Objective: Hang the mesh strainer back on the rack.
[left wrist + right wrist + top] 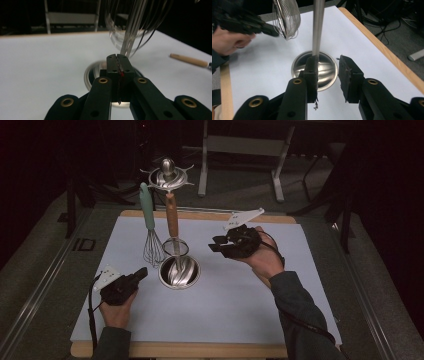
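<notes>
A steel utensil stand rises from a round base (179,272) up a thin pole (318,27) to a hooked top (167,174). From the hooks hang a teal-handled whisk (150,227) and a wooden-handled utensil (172,222). My left gripper (142,272) is just left of the base with its jaws shut and nothing between them; in the left gripper view its tips (117,58) sit below the whisk wires (140,20). My right gripper (216,245) hovers right of the pole, open, with its jaws (328,60) over the base (329,72) and the pole beyond its left jaw.
A white sheet (225,295) covers a wooden board (200,350) on a dark table. A wooden-handled thing (188,60) lies on the sheet at the right of the left gripper view. A metal frame (240,150) stands behind the table.
</notes>
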Demonstrator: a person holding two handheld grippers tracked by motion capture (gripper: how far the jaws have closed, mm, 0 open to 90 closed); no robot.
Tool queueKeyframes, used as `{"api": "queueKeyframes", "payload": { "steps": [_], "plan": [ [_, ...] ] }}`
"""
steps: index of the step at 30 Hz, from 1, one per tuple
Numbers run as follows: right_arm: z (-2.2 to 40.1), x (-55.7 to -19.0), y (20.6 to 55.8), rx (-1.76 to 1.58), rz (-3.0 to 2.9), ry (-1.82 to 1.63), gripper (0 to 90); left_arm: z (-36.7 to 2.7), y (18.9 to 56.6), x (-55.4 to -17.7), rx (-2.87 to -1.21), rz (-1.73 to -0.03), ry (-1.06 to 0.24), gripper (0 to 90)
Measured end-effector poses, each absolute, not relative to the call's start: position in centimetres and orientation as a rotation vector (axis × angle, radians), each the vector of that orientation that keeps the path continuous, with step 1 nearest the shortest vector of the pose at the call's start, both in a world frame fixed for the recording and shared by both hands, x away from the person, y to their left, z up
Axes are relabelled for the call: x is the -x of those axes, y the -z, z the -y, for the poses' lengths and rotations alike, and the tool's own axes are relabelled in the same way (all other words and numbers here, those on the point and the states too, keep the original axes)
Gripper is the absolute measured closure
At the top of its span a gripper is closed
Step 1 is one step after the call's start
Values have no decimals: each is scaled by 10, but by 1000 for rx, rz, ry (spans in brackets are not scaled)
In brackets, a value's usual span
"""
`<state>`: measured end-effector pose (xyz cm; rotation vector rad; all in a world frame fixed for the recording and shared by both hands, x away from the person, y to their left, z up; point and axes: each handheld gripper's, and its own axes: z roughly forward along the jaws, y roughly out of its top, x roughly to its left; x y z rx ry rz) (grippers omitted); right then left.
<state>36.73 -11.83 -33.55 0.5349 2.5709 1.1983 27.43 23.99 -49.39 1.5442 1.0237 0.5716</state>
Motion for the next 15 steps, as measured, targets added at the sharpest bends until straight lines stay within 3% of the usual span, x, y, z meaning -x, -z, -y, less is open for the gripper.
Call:
{"api": "queueKeyframes", "payload": {
  "steps": [15],
  "plan": [
    [133,-362,380,-658,-2572,-1156,693,-233,448,-268,-1451,-927,-602,900]
  ]
}}
